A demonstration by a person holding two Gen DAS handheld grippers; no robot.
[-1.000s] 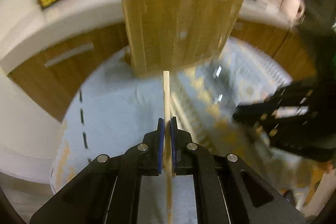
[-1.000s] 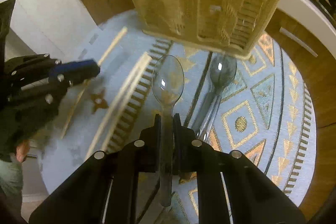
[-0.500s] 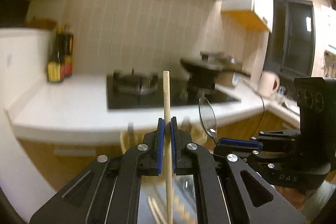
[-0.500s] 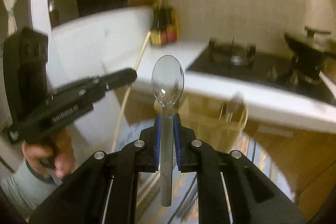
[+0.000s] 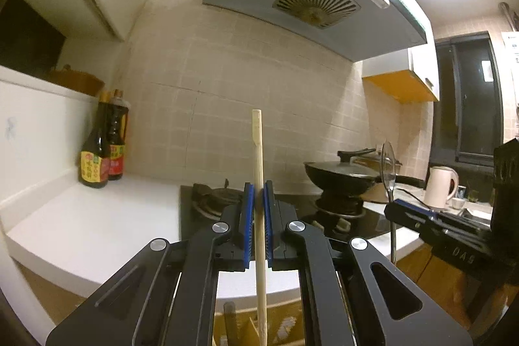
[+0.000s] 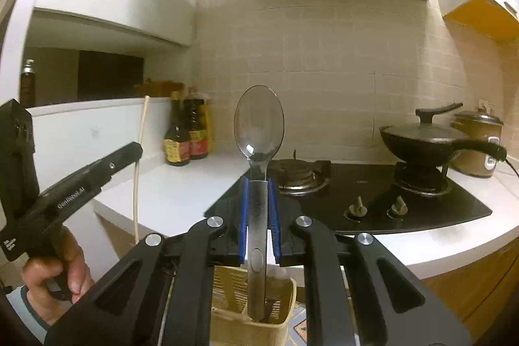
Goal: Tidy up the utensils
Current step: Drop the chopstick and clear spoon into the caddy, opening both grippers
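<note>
My left gripper [image 5: 256, 193] is shut on a wooden chopstick [image 5: 258, 145] that stands upright between its blue pads. My right gripper [image 6: 258, 187] is shut on the handle of a clear plastic spoon [image 6: 259, 122], bowl up. Below both grippers sits a tan slotted utensil holder [image 6: 285, 304]; the spoon's handle end hangs over one of its compartments, and the chopstick's lower end is over the holder [image 5: 285, 323] too. From the left wrist view the right gripper [image 5: 394, 205] with its spoon [image 5: 387, 164] shows at right. The right wrist view has the left gripper [image 6: 138, 149] and chopstick [image 6: 141, 151] at left.
A white counter [image 5: 97, 226] carries two dark sauce bottles [image 5: 100, 145], a black gas hob [image 6: 356, 193] and a lidded black pan [image 6: 425, 141]. A rice cooker [image 6: 480, 145] and white kettle [image 5: 441, 184] stand at right. A hand [image 6: 52, 274] grips the left tool.
Both grippers rose from the patterned mat and tilted up to level, carrying the chopstick and the spoon. The utensil holder, earlier ahead of them, now lies beneath them.
</note>
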